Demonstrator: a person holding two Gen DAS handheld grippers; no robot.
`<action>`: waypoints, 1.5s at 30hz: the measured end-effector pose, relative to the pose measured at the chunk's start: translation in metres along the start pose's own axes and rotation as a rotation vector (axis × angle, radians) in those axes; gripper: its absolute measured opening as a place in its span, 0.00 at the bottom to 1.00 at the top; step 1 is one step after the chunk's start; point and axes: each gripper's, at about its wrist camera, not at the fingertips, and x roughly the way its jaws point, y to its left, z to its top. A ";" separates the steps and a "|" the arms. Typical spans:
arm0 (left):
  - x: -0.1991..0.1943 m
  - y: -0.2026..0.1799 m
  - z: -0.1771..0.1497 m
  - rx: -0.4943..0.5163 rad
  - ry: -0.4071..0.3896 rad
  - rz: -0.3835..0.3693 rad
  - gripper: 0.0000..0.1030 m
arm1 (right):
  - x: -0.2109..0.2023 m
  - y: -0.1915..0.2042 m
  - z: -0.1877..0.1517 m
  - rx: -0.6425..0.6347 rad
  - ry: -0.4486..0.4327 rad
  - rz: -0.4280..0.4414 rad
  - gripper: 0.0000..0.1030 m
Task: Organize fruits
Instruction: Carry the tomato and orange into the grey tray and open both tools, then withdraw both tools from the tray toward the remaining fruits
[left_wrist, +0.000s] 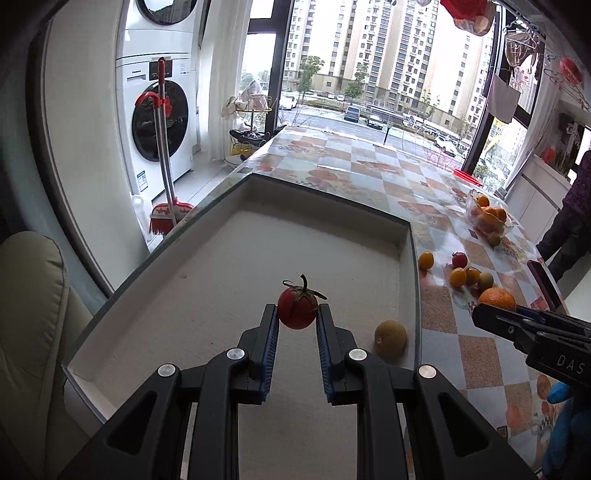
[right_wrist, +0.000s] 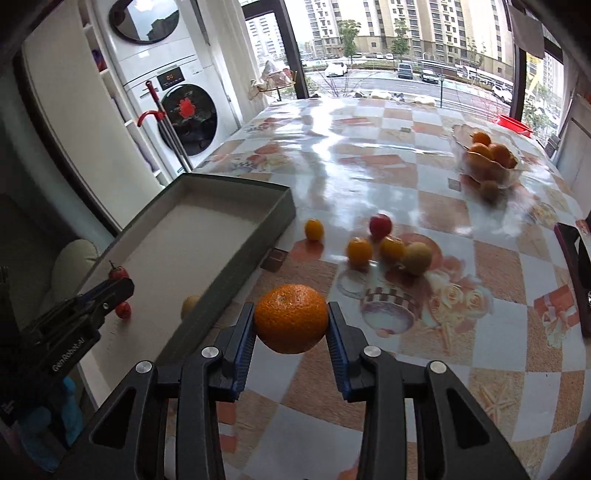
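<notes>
A small red tomato (left_wrist: 297, 308) with a dried green stalk sits clamped between the blue pads of the left gripper (left_wrist: 297, 317), its jaws narrow and pressing on both sides of the fruit. It hangs above the pale floor of a shallow tray (left_wrist: 236, 254), near the tray's near right corner. A yellow-green fruit (left_wrist: 390, 339) lies on the tray floor just beside the tray's right wall. In the right wrist view a second small red fruit (right_wrist: 123, 310) lies on the tray floor under the left gripper.

An orange mandarin (right_wrist: 291, 318) is gripped in the right gripper (right_wrist: 291, 325), its jaws set partly apart with both pads against the peel. It is held over the desk (right_wrist: 406, 173), just past the tray's right wall.

Farther along the desk's patterned cloth, towards its right edge, loose fruits lie close together: a lone yellow-orange one (right_wrist: 314, 229) nearest the tray, a red one (right_wrist: 380, 226), two more yellow-orange ones (right_wrist: 359, 252) and a greenish one (right_wrist: 416, 257). Near the far right corner a glass bowl (right_wrist: 511, 171) holds oranges (right_wrist: 480, 151), with one brownish fruit (right_wrist: 489, 189) on the desk just in front of it.
</notes>
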 end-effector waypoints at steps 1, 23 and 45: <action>0.001 0.003 0.000 -0.001 -0.002 0.006 0.21 | 0.005 0.010 0.005 -0.016 0.004 0.020 0.39; 0.017 0.024 -0.008 -0.023 0.024 0.045 0.80 | 0.015 0.030 0.015 0.000 -0.046 -0.310 0.85; -0.011 -0.017 -0.007 0.103 -0.010 0.058 0.80 | 0.015 -0.063 -0.017 0.152 0.073 -0.311 1.00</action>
